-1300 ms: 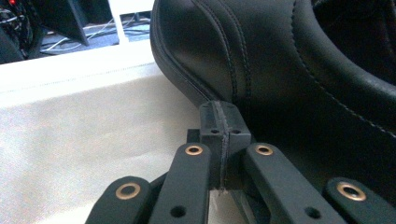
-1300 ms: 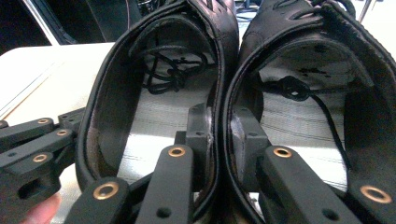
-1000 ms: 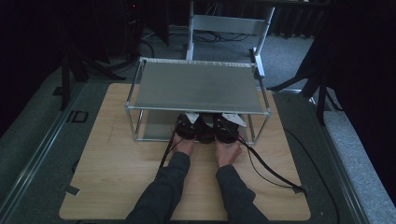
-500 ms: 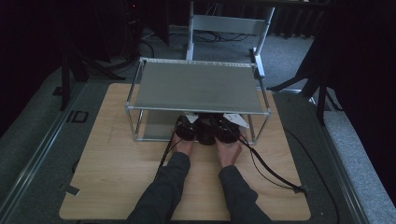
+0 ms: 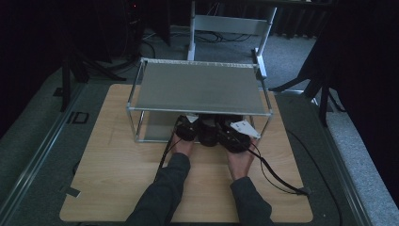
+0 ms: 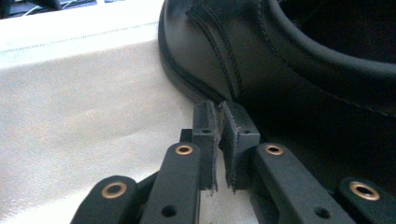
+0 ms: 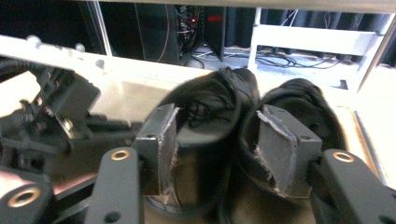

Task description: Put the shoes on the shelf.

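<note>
Two black leather shoes (image 5: 209,134) sit on the lower deck of a metal shelf rack (image 5: 200,87). Both hands reach under its top deck. My left gripper (image 6: 218,140) lies on the pale lower deck beside the side of one shoe (image 6: 280,60); its jaws have just been opening and stand a thin slit apart with nothing between them. My right gripper (image 7: 217,144) has just been opening too; its jaws stand wide, facing the heels of the left shoe (image 7: 210,102) and the right shoe (image 7: 303,105), and the pads do not press on either.
The rack stands on a wooden table (image 5: 117,169) with bare board in front and to both sides. Cables (image 5: 275,172) trail from the grippers across the table at the right. A grey metal frame (image 5: 230,23) stands behind the rack.
The right hand has drawn back a little toward the person, and its grey plate now pokes out from under the shelf's front edge. The left hand has stayed in place.
</note>
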A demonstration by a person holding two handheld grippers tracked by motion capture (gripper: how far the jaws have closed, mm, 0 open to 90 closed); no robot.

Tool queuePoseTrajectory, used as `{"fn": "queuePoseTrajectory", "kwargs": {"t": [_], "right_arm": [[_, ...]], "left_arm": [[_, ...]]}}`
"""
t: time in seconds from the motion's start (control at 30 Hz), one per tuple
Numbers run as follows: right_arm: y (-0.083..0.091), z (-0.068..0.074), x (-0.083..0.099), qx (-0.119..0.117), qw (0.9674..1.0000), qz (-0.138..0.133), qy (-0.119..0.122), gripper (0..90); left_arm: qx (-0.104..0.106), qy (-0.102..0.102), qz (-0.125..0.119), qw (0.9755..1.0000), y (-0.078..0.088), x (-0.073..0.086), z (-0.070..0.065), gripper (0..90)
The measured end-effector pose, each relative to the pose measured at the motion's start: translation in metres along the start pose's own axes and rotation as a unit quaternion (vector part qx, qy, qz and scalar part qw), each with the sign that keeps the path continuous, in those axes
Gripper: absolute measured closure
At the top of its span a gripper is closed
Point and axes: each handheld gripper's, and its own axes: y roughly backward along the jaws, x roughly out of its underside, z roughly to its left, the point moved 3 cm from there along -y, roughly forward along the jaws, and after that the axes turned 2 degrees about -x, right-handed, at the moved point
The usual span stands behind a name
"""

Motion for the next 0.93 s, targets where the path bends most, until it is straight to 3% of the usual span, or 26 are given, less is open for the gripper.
{"fn": "queuePoseTrajectory", "kwargs": {"t": [0.07, 0.2, 0.3, 0.43, 0.53, 0.57, 0.67, 0.83, 0.93], "right_arm": [[0.009, -0.008, 0.004, 0.023, 0.9997, 0.006, 0.002, 51.5], [0.024, -0.027, 0.013, 0.034, 0.9991, 0.020, -0.016, 54.2], [0.030, -0.037, 0.018, 0.033, 0.9985, 0.034, -0.026, 54.3], [0.036, -0.042, 0.023, 0.028, 0.9978, 0.055, -0.025, 53.8], [0.040, -0.045, 0.029, 0.015, 0.9967, 0.074, -0.028, 51.6], [0.041, -0.046, 0.030, 0.012, 0.9960, 0.085, -0.027, 49.9], [0.042, -0.050, 0.038, -0.005, 0.9913, 0.130, -0.022, 47.9], [0.047, -0.056, 0.050, -0.021, 0.9864, 0.163, -0.002, 47.2], [0.053, -0.066, 0.058, -0.021, 0.9835, 0.179, 0.003, 46.9]], "left_arm": [[-0.001, 0.000, 0.001, 1.0000, 0.002, 0.000, 0.001, 83.5], [0.004, -0.003, 0.004, 1.0000, 0.006, 0.000, 0.003, 81.7], [0.014, -0.003, 0.006, 0.9999, 0.011, 0.001, 0.005, 79.3], [0.051, -0.006, 0.018, 0.9985, 0.026, 0.006, 0.011, 76.6], [0.061, -0.003, 0.022, 0.9979, 0.038, 0.009, 0.018, 74.8], [0.061, 0.010, 0.024, 0.9978, 0.045, 0.012, 0.020, 73.9], [0.076, 0.011, 0.032, 0.9965, 0.059, 0.020, 0.028, 71.4], [0.093, 0.028, 0.038, 0.9946, 0.089, 0.045, 0.041, 69.5], [0.090, 0.021, 0.047, 0.9946, 0.106, 0.057, 0.050, 68.0]]}}
